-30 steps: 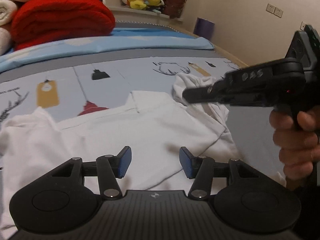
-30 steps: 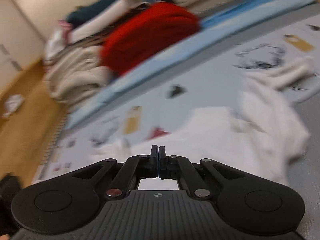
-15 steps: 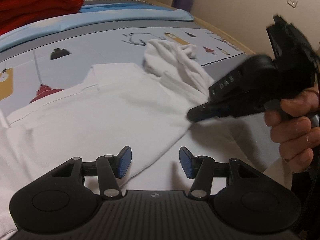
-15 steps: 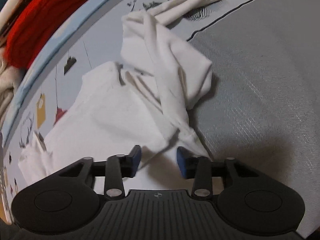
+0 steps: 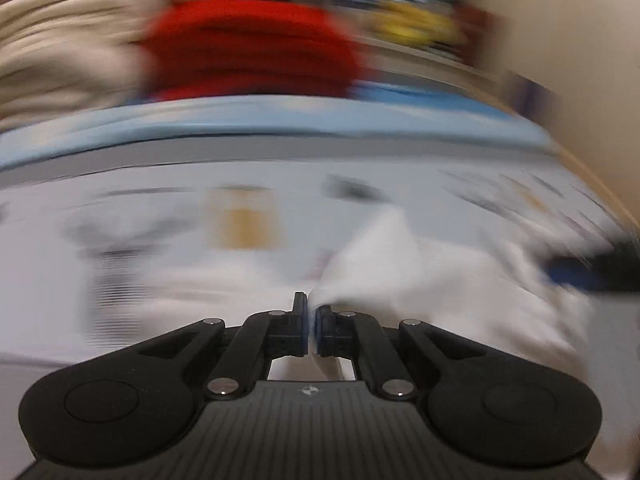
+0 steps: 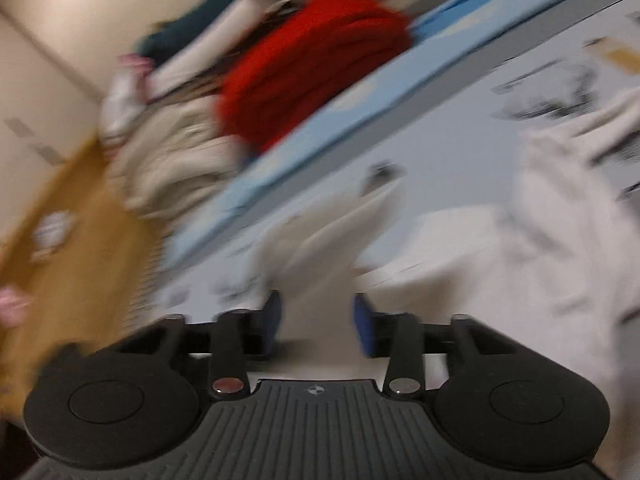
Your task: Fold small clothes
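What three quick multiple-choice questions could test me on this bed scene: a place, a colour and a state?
1. Where does the white garment lie? A on the floor; B on the printed bedsheet; C on a shelf.
2. What colour is the folded blanket at the back? A green; B black; C red.
3. How is the left tool? A shut on white cloth; B wide apart; C out of view.

B: the sheet shows around it. C: plainly red. A: cloth is pinched between its pads.

1 white garment (image 5: 420,280), 1 red blanket (image 5: 256,48), 2 claws.
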Demonstrator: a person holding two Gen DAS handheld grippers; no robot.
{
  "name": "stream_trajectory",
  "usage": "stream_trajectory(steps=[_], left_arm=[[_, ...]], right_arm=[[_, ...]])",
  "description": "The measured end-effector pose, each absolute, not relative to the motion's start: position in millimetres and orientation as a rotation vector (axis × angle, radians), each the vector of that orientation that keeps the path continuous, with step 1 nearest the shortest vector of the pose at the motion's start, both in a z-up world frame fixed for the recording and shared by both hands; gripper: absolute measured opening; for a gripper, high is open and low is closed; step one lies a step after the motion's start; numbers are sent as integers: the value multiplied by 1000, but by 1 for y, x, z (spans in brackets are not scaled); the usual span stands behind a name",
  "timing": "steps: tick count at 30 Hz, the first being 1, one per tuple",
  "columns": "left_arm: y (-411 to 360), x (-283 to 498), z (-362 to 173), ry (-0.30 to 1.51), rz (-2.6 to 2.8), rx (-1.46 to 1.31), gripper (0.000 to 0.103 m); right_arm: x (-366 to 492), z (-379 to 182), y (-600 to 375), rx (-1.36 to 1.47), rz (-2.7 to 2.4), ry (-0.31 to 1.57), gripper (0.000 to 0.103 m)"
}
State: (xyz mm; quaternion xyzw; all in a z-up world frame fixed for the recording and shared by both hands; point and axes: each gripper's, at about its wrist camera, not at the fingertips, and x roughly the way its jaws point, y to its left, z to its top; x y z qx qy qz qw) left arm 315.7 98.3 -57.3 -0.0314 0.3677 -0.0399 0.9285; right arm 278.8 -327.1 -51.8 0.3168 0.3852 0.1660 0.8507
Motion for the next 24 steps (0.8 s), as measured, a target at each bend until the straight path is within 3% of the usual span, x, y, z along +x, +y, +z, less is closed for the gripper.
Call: stream_trajectory(steps=[7,9,10,12,14,16,18,20,21,24], left_arm=[[358,293,-41,781,831,-100,5],[396,283,-44,800,1051,-86,17],[403,279,-45,816,1059,-134,28],[387,284,-41,793,961,-177,31],[342,304,-40,778,730,-149,50],[295,323,-43,784,399,-193,60],[252,341,-53,828,107,-268,59],[209,353,-69,904,-68,-255,59],[193,359,-77,929,-107,-210,59],[165,370,-101,993,-118,-48,53]], right_arm=[[332,-84,-328,321,13,913,45],[340,-98,-322,266,-1,951,45],[341,-104,-321,239,-3,973,45],[343,-116,-308,194,-15,1009,45],[346,-123,-305,160,-11,1016,45],[348,-126,-300,132,3,1012,44],[353,-129,-297,111,20,1007,44],[356,-130,-296,101,34,1000,36],[357,-130,-295,99,52,996,27],[360,-130,-292,74,85,992,19]])
